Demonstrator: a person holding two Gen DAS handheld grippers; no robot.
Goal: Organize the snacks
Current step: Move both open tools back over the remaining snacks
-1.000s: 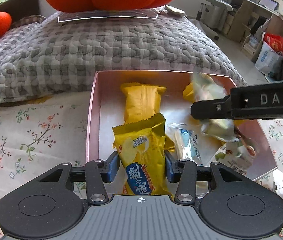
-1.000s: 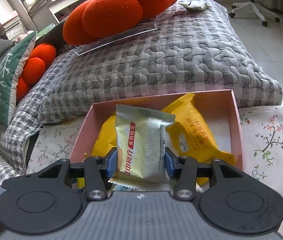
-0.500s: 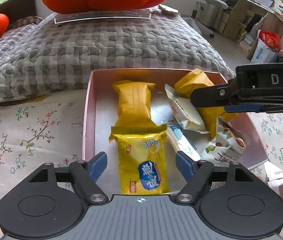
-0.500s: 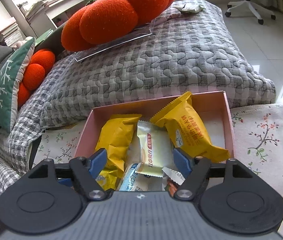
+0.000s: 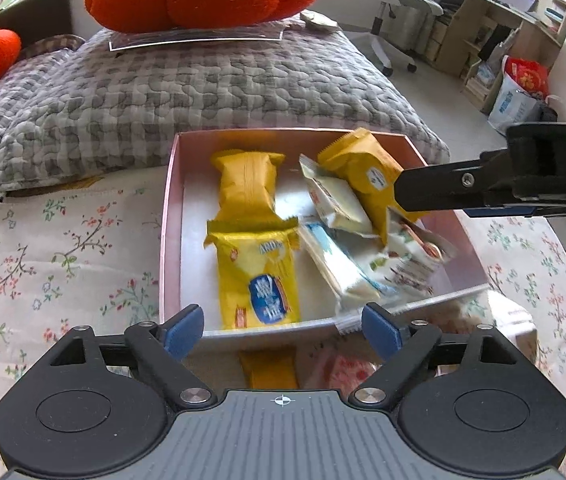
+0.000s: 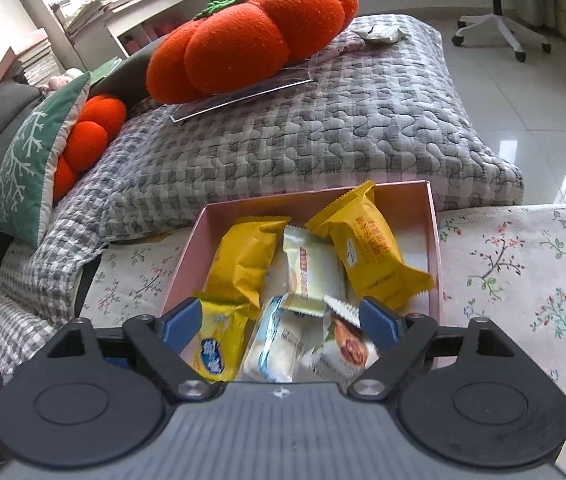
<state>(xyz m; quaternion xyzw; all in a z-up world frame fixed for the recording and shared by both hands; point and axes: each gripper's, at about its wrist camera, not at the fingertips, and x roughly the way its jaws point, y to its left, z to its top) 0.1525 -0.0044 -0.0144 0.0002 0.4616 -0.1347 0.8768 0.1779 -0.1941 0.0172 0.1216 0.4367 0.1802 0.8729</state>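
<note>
Flowery cloth is carrying the box; both tongs, left and right, have just been opening, holding nothing, and a yellow pack is lying lengthwise under the left one.

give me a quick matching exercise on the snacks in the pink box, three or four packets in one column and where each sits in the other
Places as seen in the left wrist view of the pink box.

Column 1
1. yellow packet with blue label
2. plain yellow packet
3. orange-yellow packet
4. pale cream packet

Column 2
a. far right corner, tilted
b. near left, by the front wall
c. middle, leaning on the orange-yellow packet
d. far left, behind the blue-labelled one

Pairs: 1-b, 2-d, 3-a, 4-c
</note>
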